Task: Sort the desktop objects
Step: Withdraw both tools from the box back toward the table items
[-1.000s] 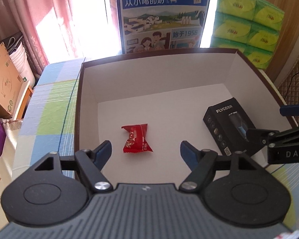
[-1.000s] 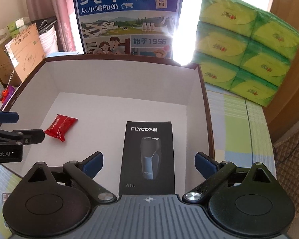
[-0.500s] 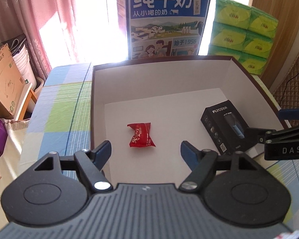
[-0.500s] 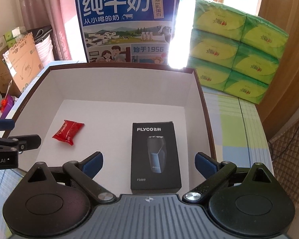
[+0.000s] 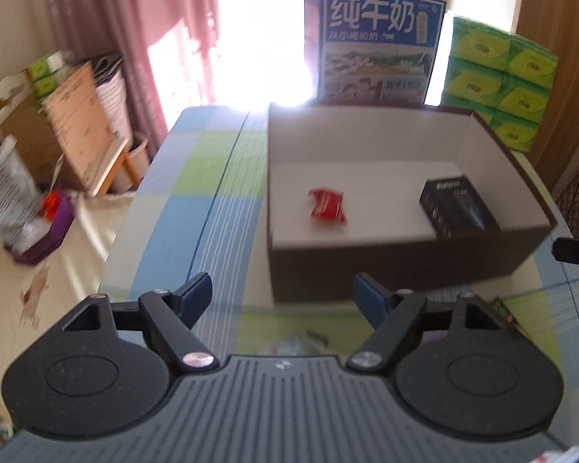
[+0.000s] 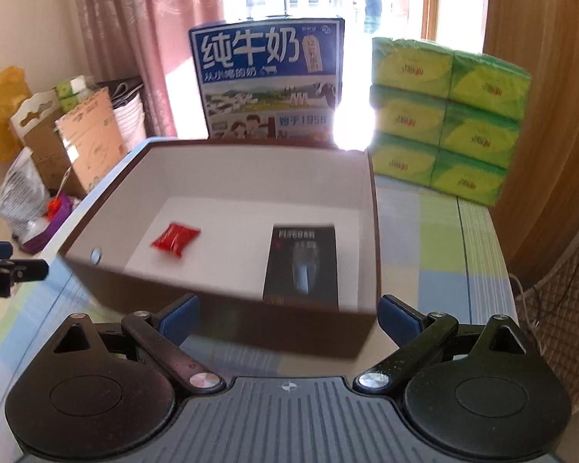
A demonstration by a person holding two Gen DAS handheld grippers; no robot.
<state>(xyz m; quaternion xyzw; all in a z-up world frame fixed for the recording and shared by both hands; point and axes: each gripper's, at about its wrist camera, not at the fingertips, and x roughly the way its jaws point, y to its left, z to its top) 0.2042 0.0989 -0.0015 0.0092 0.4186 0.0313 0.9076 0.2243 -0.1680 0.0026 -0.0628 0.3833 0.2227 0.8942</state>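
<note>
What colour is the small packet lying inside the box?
Red packet, clearest in the right wrist view.

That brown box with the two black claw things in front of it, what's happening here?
A person is tidying a desk with a hand-held gripper in each hand. The brown box already holds a red snack packet and a black shaver box. The left gripper and right gripper are both open and empty, hanging outside the box's near wall above the checked tablecloth. The left jaws have just been opening with nothing between them.
</note>
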